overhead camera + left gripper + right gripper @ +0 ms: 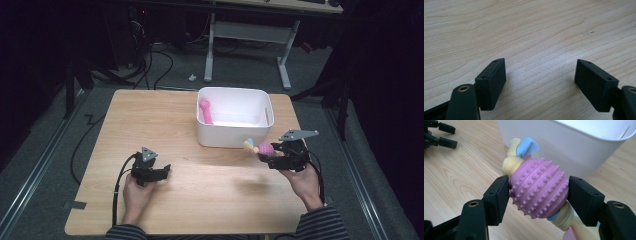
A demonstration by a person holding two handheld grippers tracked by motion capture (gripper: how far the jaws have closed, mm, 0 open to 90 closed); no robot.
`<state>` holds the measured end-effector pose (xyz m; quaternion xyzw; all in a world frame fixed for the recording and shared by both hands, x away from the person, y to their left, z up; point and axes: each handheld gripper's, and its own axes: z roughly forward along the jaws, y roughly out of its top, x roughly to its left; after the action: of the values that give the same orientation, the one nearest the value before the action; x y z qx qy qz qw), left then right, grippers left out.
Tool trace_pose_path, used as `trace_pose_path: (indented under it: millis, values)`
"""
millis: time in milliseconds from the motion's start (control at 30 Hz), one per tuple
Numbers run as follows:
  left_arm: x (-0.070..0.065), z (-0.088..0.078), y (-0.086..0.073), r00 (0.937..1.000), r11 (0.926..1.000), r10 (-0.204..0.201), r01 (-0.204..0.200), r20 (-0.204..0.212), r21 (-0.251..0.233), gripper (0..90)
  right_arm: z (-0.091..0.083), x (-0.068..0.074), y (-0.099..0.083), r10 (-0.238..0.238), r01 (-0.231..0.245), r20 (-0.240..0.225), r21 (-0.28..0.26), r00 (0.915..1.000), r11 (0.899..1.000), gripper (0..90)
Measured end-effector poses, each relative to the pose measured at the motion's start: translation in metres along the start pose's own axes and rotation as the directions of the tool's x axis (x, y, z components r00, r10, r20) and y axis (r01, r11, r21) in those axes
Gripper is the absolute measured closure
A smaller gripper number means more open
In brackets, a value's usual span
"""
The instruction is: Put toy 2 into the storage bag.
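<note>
Right tool (271, 154) clenched across the middle of a pink knobbly ball toy (539, 187), pads pressing its widest ribs, likely because the soft fleece tails (520, 151) knotted through it give nothing firm to grip. Held clear of the counter (200, 200), just in front of the white bin's (227, 137) near wall and about level with its rim, presumably to clear that wall and drop in. Already lying inside the bin against the left wall: a pink toy (205, 111), perhaps bone-shaped, too small to tell. Left tool (162, 171) released, nothing between the pads, resting low on the counter well apart from the bin, seemingly parked out of the way.
</note>
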<state>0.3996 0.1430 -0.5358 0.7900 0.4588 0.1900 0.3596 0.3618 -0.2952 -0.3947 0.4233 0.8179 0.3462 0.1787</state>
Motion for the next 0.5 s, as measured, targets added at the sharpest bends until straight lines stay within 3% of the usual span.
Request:
trace_pose_path:
  millis: [500]
  values:
    - [-0.001,0.000,0.000,0.9999,1.0000,0.009,-0.009,-0.004,0.003,26.2,-0.017,-0.008,0.029,-0.004,0.004,0.000,-0.042,1.0000,0.999,35.3]
